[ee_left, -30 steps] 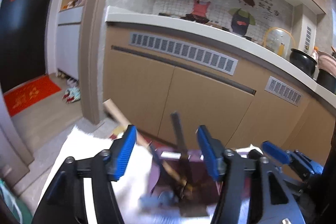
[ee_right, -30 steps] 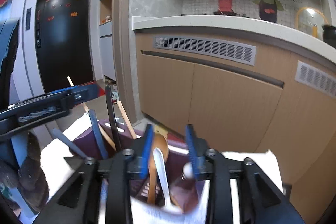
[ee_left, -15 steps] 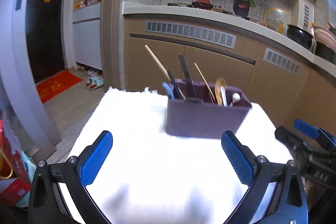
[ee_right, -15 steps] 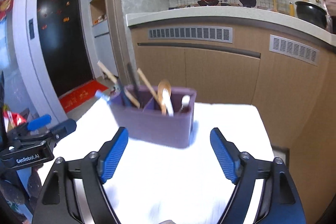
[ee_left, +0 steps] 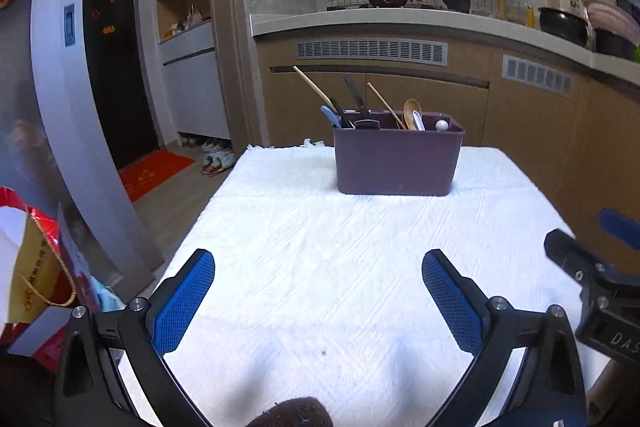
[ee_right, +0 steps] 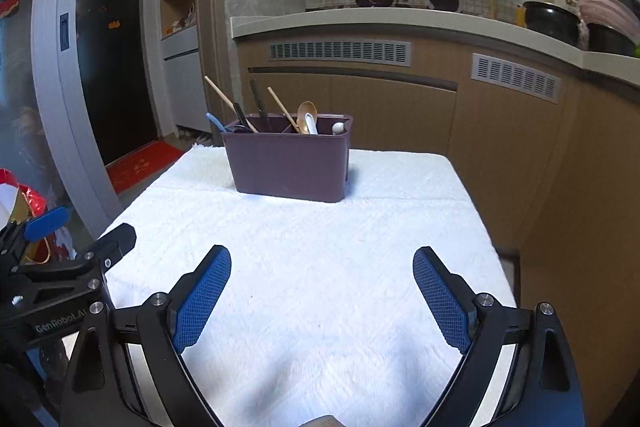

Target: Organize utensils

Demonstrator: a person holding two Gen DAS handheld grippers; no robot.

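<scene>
A dark purple utensil holder (ee_left: 396, 163) stands at the far end of a table covered with a white towel (ee_left: 360, 267); it also shows in the right wrist view (ee_right: 288, 163). It holds wooden chopsticks (ee_left: 314, 87), black utensils (ee_left: 354, 95), a blue handle (ee_left: 330, 115), a wooden spoon (ee_left: 411, 109) and a white spoon (ee_left: 418, 119). My left gripper (ee_left: 318, 299) is open and empty, well short of the holder. My right gripper (ee_right: 322, 295) is open and empty too, beside the left one.
Brown kitchen cabinets (ee_left: 400, 87) with a white counter run behind the table. A dark door and red mat (ee_left: 154, 173) lie at the left. A red paper bag (ee_left: 36, 267) stands by the table's left edge. Pots (ee_left: 564, 23) sit on the counter.
Both grippers have pulled back from the holder toward the near end of the table and opened wide. The utensils stay in the holder.
</scene>
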